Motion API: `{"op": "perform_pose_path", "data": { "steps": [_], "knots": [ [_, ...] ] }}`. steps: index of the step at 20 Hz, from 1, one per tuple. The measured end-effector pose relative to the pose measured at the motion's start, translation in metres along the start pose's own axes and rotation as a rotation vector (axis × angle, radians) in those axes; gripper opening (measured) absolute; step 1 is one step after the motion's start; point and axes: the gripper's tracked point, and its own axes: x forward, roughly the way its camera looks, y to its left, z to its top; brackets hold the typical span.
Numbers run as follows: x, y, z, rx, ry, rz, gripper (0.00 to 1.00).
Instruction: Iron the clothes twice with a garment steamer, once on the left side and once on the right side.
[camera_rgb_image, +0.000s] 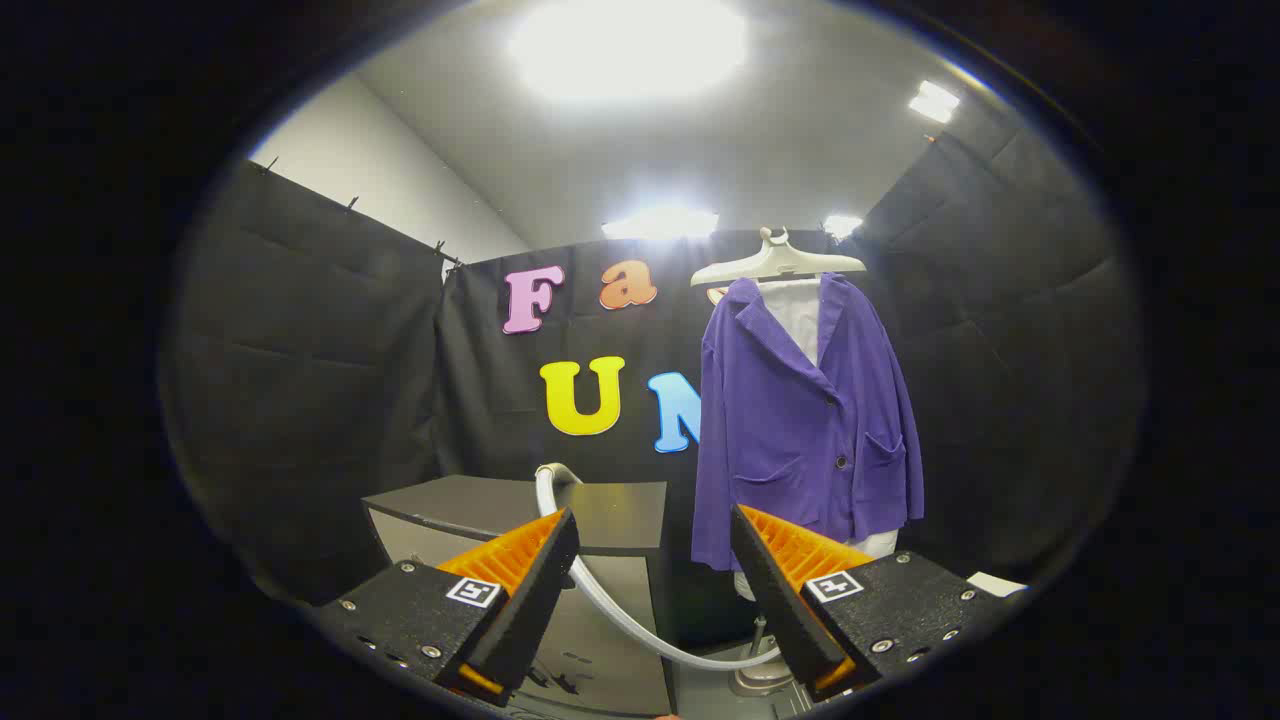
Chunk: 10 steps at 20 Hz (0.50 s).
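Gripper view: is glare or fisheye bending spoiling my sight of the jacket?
Gripper view: ceiling lights blow out overhead, but the purple jacket stays evenly lit and sharp; fisheye bows the booth walls; the open gripper sits crisp, hose between its fingers.

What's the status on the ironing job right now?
Tongs open, holding nothing. Purple jacket on hanger beyond them. Hose loops between the fingers, past the cabinet.

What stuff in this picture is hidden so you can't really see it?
- Steamer head: the white hose runs down behind the open gripper, whose jaws hold nothing; its end is hidden.
- Purple jacket: back side faces away; the hem is partly hidden by one jaw.
- Stand base: cut off below the jaws.
- Grey cabinet: front partly hidden by the other jaw.
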Motion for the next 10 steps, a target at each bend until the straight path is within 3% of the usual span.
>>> {"op": "perform_pose_path", "data": {
  "steps": [10],
  "knots": [
    [-0.009, 0.01, -0.014, -0.032, 0.039, 0.015, 0.94]
  ]
}}
